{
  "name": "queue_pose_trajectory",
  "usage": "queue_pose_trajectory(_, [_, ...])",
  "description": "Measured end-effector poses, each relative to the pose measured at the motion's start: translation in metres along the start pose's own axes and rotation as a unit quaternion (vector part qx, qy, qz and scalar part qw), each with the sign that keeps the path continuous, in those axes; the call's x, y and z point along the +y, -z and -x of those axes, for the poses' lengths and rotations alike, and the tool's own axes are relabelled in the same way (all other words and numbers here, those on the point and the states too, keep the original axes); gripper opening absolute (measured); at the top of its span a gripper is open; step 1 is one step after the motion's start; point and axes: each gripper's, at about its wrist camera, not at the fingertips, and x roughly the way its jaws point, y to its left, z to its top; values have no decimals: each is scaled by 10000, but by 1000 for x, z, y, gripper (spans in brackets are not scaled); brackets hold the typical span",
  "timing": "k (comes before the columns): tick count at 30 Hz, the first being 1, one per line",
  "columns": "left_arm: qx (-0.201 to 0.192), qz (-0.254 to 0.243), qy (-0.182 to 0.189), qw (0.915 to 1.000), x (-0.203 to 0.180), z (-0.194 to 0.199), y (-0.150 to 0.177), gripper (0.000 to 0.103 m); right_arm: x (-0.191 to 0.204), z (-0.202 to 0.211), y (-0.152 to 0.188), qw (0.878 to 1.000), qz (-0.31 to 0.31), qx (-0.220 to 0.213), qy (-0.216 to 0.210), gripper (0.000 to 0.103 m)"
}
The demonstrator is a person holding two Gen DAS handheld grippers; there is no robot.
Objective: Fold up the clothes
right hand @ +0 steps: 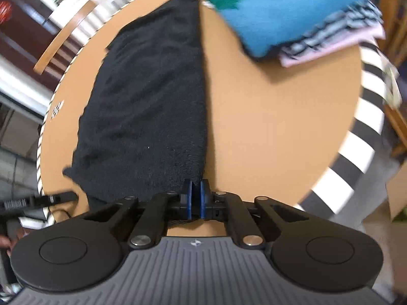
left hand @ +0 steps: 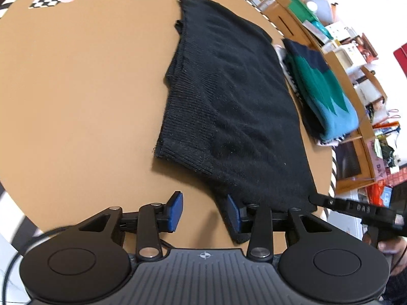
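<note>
Now the black knit garment [left hand: 229,106] lies lengthwise across the middle of the round worktop [left hand: 84,96], already doubled into a long narrow panel, with its near end hanging just over the near edge where you stand. Your right tongs [right hand: 195,198] are pinched almost fully together on the near right corner of that end, and the knit runs up between the blue pads, so that corner looks gripped. Your left tongs [left hand: 204,209] stand partly open: one blue pad touches the cloth's near left edge, the other hangs clear over bare worktop, and nothing is clamped.

To do this step well, slide the open left tongs sideways until both pads straddle the whole thickness of the near left corner, then close firmly; a knit this thick could slip if you catch only the top layer. Match the two grips level across the hem before lifting, so the fold line lands square. Carry the near end toward the far edge low and slowly, since the cloth will likely drag and bunch.

Keep clear of the folded stack [right hand: 300,12], blue-green on top, at the far right edge.
</note>
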Motion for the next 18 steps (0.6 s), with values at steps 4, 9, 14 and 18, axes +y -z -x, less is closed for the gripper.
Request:
queue_pose_trajectory(4, [146, 269, 324, 9990, -1, -7, 7, 43, -3, -1, 1, 9999, -155, 61, 2, 8])
queue_pose_trajectory(9, [195, 706, 592, 9956, 4, -14, 5, 47, -7, -1, 2, 9993, -362, 108, -32, 18])
queue_pose_trajectory(14, [158, 1146, 841, 9897, 15, -21, 1, 49, -5, -1, 3, 9995, -286, 139, -6, 22])
queue_pose_trajectory(18, [87, 1427, 1063, 9840, 18, -31, -5, 48, -2, -4, 5, 9994, -294, 168, -72, 22])
